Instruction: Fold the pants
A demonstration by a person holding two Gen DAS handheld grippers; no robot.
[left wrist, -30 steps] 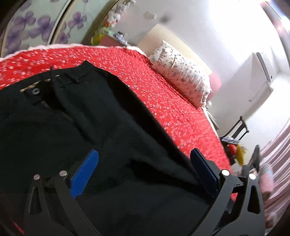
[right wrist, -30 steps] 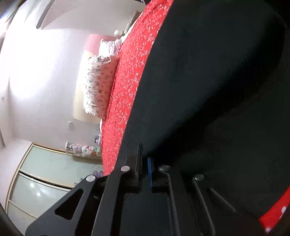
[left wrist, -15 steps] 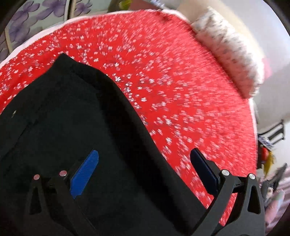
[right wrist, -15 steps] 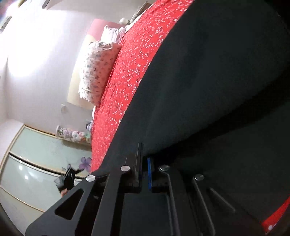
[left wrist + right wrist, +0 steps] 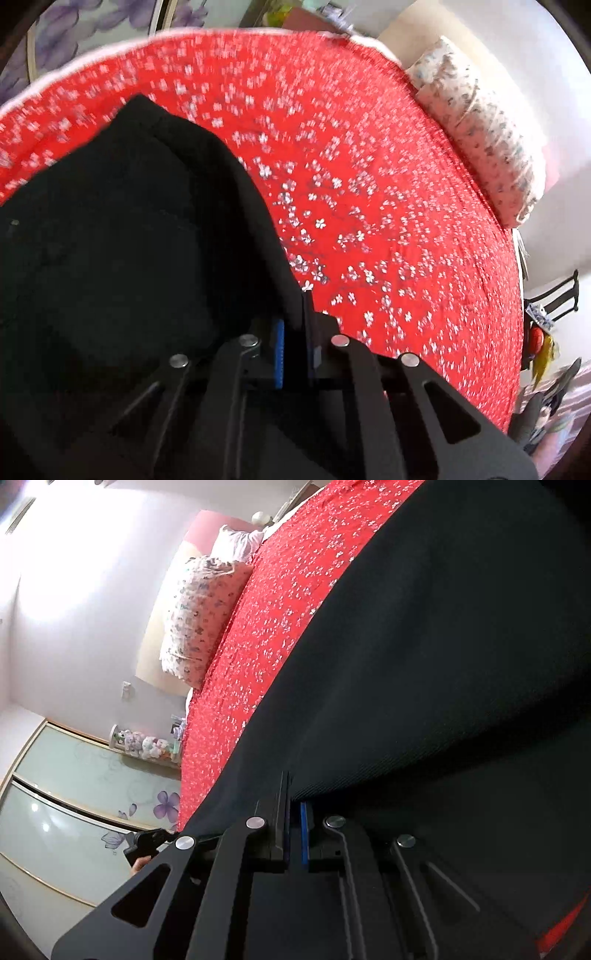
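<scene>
Black pants (image 5: 122, 251) spread on a bed, over a red bedspread (image 5: 388, 206) sprinkled with small white flowers. Left tool (image 5: 295, 332) drawn narrow, blue pads (image 5: 279, 350) pinched on the right-hand edge of the dark fabric, right where cloth meets bedspread. Pants filling the left half of the left wrist view, a corner reaching up toward the bed's far rim. Floral pillow (image 5: 484, 136) lying at the far right of the bed, well apart from the pants.

Right tool (image 5: 293, 827) likewise nearly closed, a fold of the black pants (image 5: 443, 646) clamped between its pads, a thin strip of blue (image 5: 304, 830) showing beside the cloth. Fabric rising in a broad dark sheet from the grip across the right wrist view. Red bedspread (image 5: 266, 627) beside it, floral pillow (image 5: 203, 616) against the wall, wardrobe doors (image 5: 74, 794) with purple flower prints farther off.
</scene>
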